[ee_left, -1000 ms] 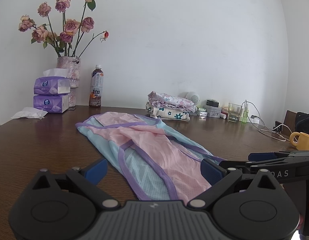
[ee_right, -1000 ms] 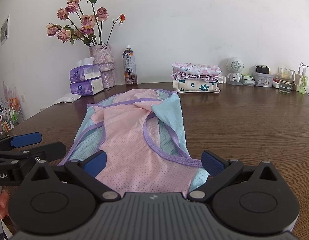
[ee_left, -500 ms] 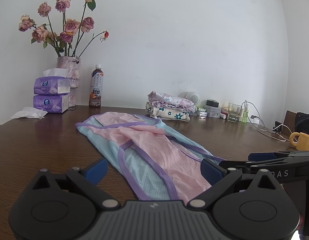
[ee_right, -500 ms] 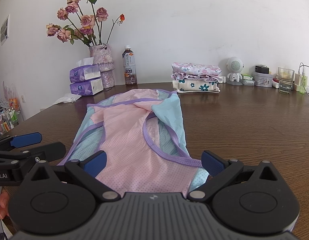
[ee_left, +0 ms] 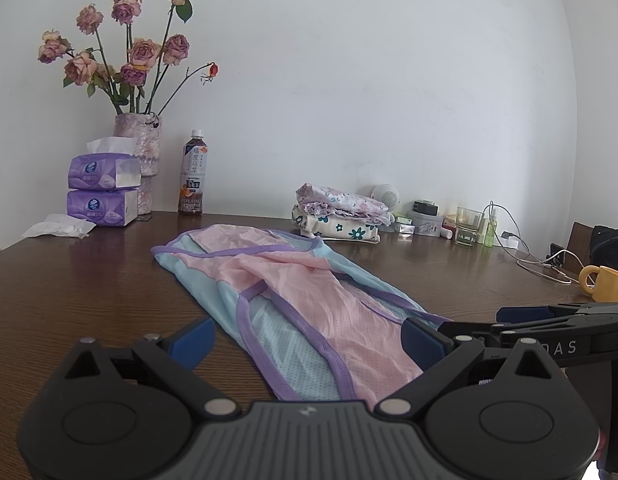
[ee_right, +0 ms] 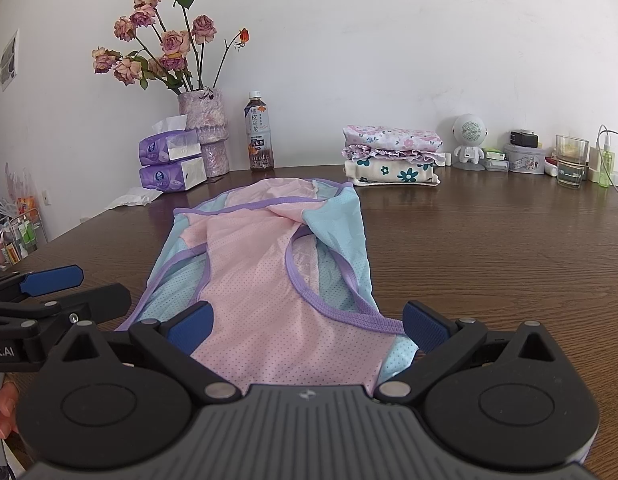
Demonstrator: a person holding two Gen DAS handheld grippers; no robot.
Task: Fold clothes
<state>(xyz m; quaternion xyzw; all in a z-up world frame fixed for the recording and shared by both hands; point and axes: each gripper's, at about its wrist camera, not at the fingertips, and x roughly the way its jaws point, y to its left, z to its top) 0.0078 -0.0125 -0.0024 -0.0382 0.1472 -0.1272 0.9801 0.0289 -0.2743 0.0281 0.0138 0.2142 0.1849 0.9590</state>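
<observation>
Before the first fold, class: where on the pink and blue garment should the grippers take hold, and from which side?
Probably the near hem corners of the garment, from the near edge of the table. It lies flat, lengthways away from both open grippers, left gripper and right gripper, so each can pinch a corner and carry it toward the far end.

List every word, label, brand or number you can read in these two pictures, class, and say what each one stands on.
"橘皮乌龙": label of the tea bottle.
"DAS", start hidden: side of the right gripper, seen from the left wrist.
"oot.AI", start cut off by the frame edge: side of the left gripper, seen from the right wrist.
Tissue packs: print too small to read.
Round tin: print too blurred to read.
</observation>
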